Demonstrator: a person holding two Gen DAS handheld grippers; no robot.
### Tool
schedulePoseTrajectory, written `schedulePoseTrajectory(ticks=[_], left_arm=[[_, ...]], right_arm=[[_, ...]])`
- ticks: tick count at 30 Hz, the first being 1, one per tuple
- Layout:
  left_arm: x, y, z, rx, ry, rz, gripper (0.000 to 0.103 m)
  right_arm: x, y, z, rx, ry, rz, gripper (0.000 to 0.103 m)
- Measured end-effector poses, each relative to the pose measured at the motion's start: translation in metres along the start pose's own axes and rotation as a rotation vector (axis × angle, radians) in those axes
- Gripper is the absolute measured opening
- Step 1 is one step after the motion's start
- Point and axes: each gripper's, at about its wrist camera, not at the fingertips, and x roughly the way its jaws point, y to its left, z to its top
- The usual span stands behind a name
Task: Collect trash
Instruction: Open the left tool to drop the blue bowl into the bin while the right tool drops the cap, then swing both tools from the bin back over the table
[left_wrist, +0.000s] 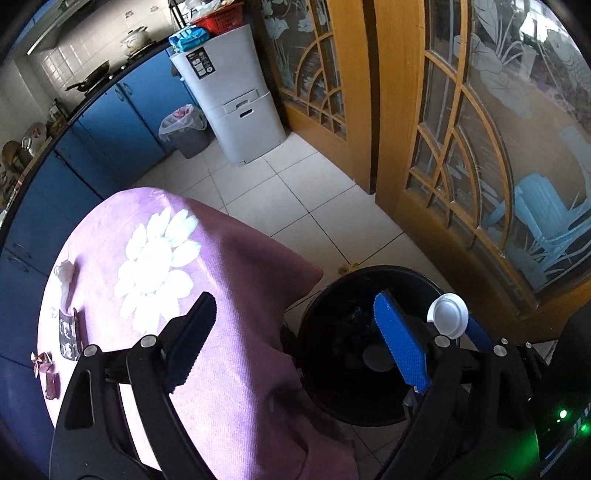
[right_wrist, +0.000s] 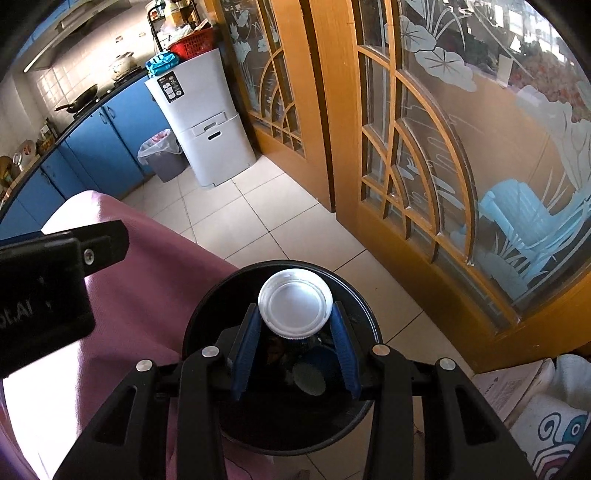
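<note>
A white-capped bottle (right_wrist: 295, 304) is clamped between the blue pads of the right claw (right_wrist: 295, 332), cap toward the camera, so that its long axis is seen nearly end-on and its body is mostly hidden below the cap. The bottle is held directly over the open mouth of a black bin (right_wrist: 207, 306) standing on the tiled floor beside the counter (left_wrist: 229, 258), which is draped in a pink flowered cloth. Dark items are already seen at the bottom of the bin. From here, release alone is judged sufficient: the bin lies straight below the claw, and no sideways travel appears to be needed.

The left claw (left_wrist: 295, 332) is held apart and empty, hovering over the counter edge next to the bin. More trash is left on the far side of the counter: a crumpled white tissue (left_wrist: 65, 280), a dark wrapper (left_wrist: 69, 334) and small pinkish scraps (left_wrist: 46, 373). The left claw is the nearer one to these.
</note>
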Motion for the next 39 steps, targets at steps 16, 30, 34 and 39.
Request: schedulePoseTrajectory(ticks=[16,30,34,39], left_arm=[[-0.001,0.012,-0.005,-0.024,0.005,0.013,0.091],[-0.005,0.021,-0.005,-0.042,0.004,0.007,0.092],[-0.007,0.030,-0.009,-0.054,0.001,0.007,0.092],[-0.009,0.054,-0.015,-0.094,0.000,0.012,0.092]], right_arm=[[0.002,0.000,0.002,0.042,0.035,0.054,0.041],[-0.006,0.001,0.005,0.072,0.002,0.035,0.086],[-0.009,0.005,0.006,0.063,-0.006,0.028,0.086],[-0.019,0.025,0.004,0.014,-0.041,0.016,0.086]])
